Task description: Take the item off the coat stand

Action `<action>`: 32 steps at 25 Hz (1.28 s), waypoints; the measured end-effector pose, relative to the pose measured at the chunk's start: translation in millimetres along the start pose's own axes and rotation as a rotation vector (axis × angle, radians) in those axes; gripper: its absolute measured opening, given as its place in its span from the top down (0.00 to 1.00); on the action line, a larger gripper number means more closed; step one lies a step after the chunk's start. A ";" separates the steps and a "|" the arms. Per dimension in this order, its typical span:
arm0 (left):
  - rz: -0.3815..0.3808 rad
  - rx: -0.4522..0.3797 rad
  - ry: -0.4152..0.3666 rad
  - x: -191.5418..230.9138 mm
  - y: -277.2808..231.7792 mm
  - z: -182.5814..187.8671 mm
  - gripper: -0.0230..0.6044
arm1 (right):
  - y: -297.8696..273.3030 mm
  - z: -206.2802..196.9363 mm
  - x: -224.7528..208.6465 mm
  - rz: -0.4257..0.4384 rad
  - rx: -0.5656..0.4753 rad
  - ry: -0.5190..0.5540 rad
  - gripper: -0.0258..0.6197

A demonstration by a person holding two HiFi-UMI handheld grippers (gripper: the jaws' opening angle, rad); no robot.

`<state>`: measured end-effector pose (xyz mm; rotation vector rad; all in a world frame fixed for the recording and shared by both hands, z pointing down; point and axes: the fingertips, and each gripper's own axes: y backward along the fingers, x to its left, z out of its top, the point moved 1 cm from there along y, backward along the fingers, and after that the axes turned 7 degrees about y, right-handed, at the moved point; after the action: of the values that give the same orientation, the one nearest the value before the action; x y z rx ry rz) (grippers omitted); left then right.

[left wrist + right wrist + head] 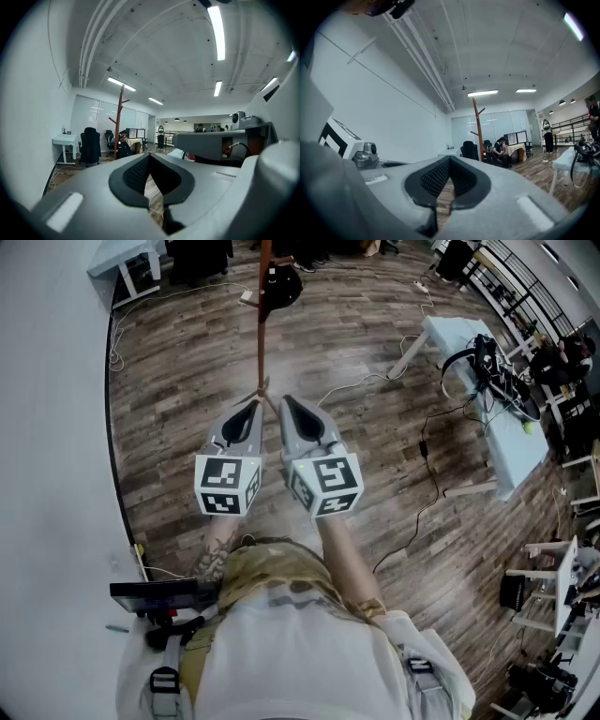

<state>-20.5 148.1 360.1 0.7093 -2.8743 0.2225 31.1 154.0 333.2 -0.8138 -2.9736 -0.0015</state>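
Coat stand (262, 324) shows in the head view as a thin red-brown pole. It runs from just past the tips of the two tongs up to the top edge. A black item (284, 285) sits right against the pole near the top of the picture. I cannot tell what kind of thing it is. The left gripper (255, 407) and the right gripper (286, 401) are side by side in front of the person, and both point at the pole. Their tips are pinched together and hold nothing. Neither one touches the stand or the item. The wood floor (178, 381) is under it all, and a white table (439, 334) stands well off to the right.

In the left gripper view, the jaws meet at the tip with nothing between them. The stand (120, 126) is far across the room, tall and upright, with a short branch on its left side. A white desk (64, 139) and a black chair (90, 146) are to its left. The item is too small to pick out here.

In the right gripper view, the jaws are also pressed together and empty. The stand (478, 136) is upright at the far end of the room, just right of the middle, and well apart from the jaws
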 end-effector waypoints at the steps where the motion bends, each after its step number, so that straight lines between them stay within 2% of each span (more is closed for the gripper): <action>1: 0.001 -0.003 0.003 1.5 -0.4 0.6 0.96 | -1.1 -0.2 0.2 0.000 -0.002 0.003 0.96; 14: 0.011 0.005 0.041 18.4 3.8 -7.1 0.96 | -7.6 -8.3 8.1 -0.006 0.011 0.003 0.96; 25: -0.016 0.028 0.072 25.8 9.5 -11.2 0.96 | -11.5 -11.4 16.9 -0.022 0.024 -0.028 0.96; 32: -0.035 0.064 0.098 41.0 14.4 -23.9 0.96 | -19.2 -23.2 23.7 -0.066 0.056 -0.029 0.96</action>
<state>-59.9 146.9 390.2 0.7382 -2.7707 0.3355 2.3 149.1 358.0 -0.7154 -3.0112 0.0909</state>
